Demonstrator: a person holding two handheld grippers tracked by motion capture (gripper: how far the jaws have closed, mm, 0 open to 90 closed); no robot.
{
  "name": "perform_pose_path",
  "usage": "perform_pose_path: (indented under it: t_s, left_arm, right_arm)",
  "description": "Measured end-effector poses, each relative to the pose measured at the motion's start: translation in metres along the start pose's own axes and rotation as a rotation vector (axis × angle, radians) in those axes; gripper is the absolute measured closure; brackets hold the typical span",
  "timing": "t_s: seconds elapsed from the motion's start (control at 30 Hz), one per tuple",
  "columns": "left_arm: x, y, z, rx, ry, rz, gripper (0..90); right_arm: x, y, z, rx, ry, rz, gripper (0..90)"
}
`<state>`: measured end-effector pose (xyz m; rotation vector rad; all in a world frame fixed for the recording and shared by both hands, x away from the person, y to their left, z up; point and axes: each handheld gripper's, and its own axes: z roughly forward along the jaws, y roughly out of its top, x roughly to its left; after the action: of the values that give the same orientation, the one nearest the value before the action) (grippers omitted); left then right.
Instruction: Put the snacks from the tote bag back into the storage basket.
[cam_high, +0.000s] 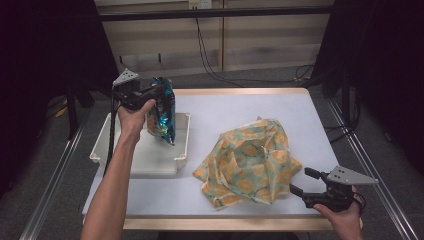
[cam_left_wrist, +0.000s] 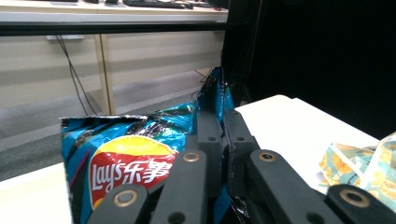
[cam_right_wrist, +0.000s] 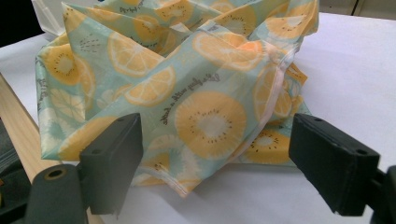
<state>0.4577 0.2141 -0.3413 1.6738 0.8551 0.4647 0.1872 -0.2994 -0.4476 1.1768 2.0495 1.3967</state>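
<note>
A blue Lay's chip bag (cam_high: 163, 111) hangs over the white tray (cam_high: 182, 142) at the table's left. My left gripper (cam_high: 156, 91) is shut on the bag's top edge. In the left gripper view the bag (cam_left_wrist: 126, 156) is pinched at its crimped top between the two black jaws, and the left gripper (cam_left_wrist: 223, 128) points toward the back wall. A crumpled cloth bag printed with orange slices (cam_high: 250, 160) lies right of centre. My right gripper (cam_high: 304, 181) stands open near the table's front right, just short of the cloth (cam_right_wrist: 201, 88), with nothing between its jaws.
The table has a white top (cam_high: 225, 107) and a wooden front edge (cam_high: 225, 222). Cables (cam_high: 215, 70) trail down the back wall. Dark curtains stand at both sides. A metal rail (cam_high: 367, 165) runs along the right of the table.
</note>
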Motion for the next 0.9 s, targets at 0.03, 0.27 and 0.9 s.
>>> perform_pose_path:
  t_s: [0.03,0.27,0.9]
  left_arm:
    - [-0.001,-0.001,0.001,-0.002,-0.011,0.002,87.7]
    - [0.001,-0.008,0.010,0.013,-0.005,0.005,87.5]
    - [-0.009,-0.022,0.039,0.072,-0.017,0.027,82.7]
  right_arm:
    - [0.000,0.000,0.000,0.000,0.000,0.000,17.7]
    - [-0.001,0.000,0.000,-0.003,0.003,0.001,17.6]
    - [-0.003,-0.001,-0.002,-0.003,-0.007,-0.006,17.5]
